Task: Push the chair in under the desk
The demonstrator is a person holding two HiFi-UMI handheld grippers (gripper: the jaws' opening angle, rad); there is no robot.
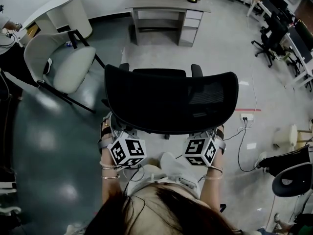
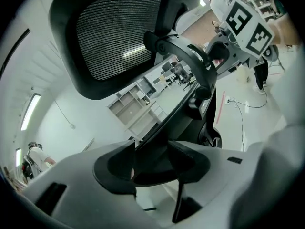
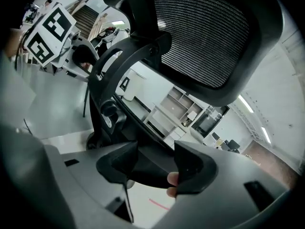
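We have left tongs [image 2: 151,156] and right tongs [image 3: 156,162] spread astride the lower rim of the chair back [image 1: 171,99], placed to shove it toward the far desk [image 1: 166,3].

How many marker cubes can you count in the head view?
2. The left marker cube is at the lower left edge of the black mesh chair; the right marker cube is at its lower right edge. None appears hidden.

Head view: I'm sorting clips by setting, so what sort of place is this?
Most likely an open-plan office or lab workspace. A grey desk with drawers stands ahead, a row of workstations with black swivel chairs runs along the right, and a black mesh office chair is right in front.
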